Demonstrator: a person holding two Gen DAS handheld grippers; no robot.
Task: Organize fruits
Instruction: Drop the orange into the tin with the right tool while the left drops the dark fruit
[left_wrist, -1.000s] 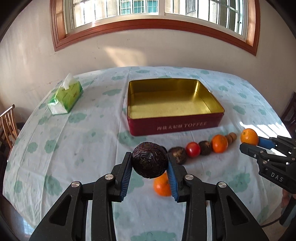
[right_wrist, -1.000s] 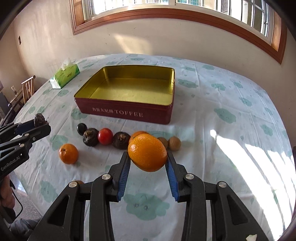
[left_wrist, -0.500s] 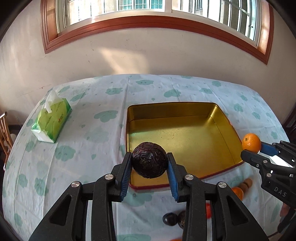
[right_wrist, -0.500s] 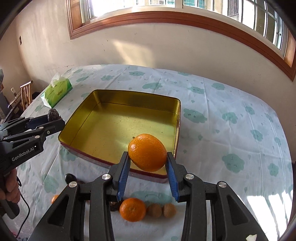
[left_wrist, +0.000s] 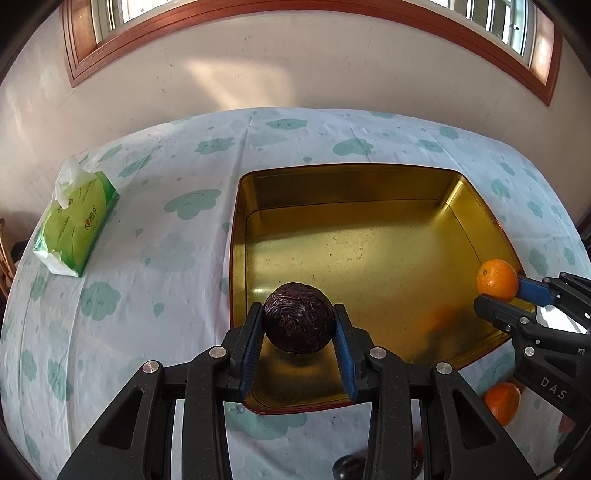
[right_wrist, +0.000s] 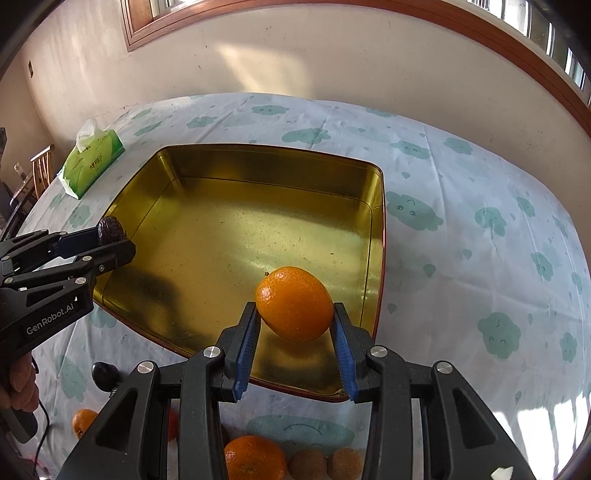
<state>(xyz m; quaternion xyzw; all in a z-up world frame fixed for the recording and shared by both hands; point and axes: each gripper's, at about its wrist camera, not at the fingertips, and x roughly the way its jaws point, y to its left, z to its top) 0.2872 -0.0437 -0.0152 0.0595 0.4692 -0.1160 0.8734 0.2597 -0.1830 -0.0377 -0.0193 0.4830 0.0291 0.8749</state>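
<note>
- Daylight comes in through the window (left_wrist: 280, 11) at 12 o'clock and lays a soft bright patch on the wall (left_wrist: 236, 77) below it.
- The gold tin (right_wrist: 229, 236) glares across its floor; dark shadows fall on it under each claw, and an orange tint shows near 3 o'clock in the left view.
- Hard sun patches hit the cloth (right_wrist: 565, 410) at 4 o'clock in the right view.
- Both pictures are sharp, bowed at the edges, with black corners.
</note>
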